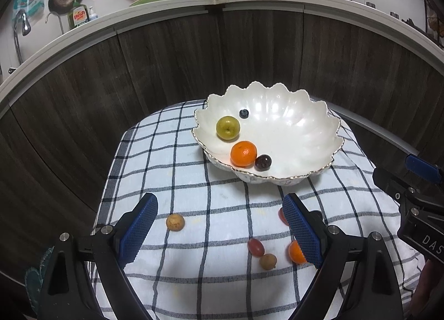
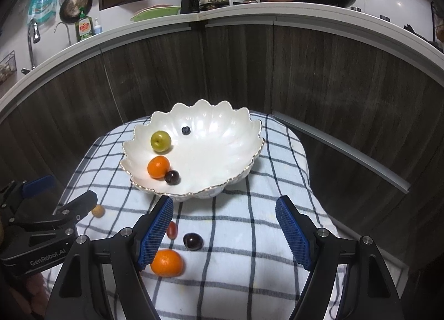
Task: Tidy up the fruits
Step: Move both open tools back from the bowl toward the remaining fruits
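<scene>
Hovering wide-open, empty: left claw (image 1: 219,225), right claw (image 2: 223,228), near bowl (image 2: 249,137) rim

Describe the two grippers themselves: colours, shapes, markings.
The left gripper and the right gripper look alike: black angular plastic frames with triangular cut-outs, silver round bolts, and long fingers faced with blue cross-hatched pads with toothed edges. White lettering on the left gripper's body reads "GenRobot.AI"; the right shows a partial "DAS". No cables or sleeves show.

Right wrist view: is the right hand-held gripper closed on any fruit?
No. The right hand-held gripper stands wide open above the checked cloth, with the orange and dark plum lying loose below it.
</scene>
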Tool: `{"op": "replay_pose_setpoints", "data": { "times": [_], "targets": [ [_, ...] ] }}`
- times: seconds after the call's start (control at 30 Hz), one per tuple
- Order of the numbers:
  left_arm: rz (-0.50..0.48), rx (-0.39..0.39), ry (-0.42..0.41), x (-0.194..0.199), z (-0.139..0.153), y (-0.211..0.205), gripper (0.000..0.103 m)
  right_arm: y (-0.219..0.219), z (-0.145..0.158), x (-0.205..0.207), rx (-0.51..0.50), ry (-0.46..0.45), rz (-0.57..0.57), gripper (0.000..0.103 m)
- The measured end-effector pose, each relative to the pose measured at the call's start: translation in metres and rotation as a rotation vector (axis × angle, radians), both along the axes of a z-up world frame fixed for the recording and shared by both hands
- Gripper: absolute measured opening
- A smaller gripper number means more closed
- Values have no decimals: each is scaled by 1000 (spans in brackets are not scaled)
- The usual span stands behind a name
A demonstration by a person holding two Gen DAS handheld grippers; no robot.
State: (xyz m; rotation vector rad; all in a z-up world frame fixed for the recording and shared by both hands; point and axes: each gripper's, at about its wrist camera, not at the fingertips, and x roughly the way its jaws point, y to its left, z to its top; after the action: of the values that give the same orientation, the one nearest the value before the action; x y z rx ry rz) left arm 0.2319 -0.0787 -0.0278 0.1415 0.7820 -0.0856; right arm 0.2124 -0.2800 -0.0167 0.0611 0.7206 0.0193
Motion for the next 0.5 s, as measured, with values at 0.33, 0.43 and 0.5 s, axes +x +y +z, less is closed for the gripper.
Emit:
{"op": "replay_pose_setpoints", "data": {
  "times": [0.33, 0.43, 0.5],
  "targets": [
    [-15, -11, -2, -9, -8, 1, 92, 1, -3, -6, -12, 4, -6, 77],
    [-13, -15, 0, -11, -11, 2, 92, 2, -3, -8, -12, 4, -4, 77],
    [-14, -19, 5, -12, -13, 2, 92, 3, -3, -9, -16, -4, 0, 77]
  ]
}}
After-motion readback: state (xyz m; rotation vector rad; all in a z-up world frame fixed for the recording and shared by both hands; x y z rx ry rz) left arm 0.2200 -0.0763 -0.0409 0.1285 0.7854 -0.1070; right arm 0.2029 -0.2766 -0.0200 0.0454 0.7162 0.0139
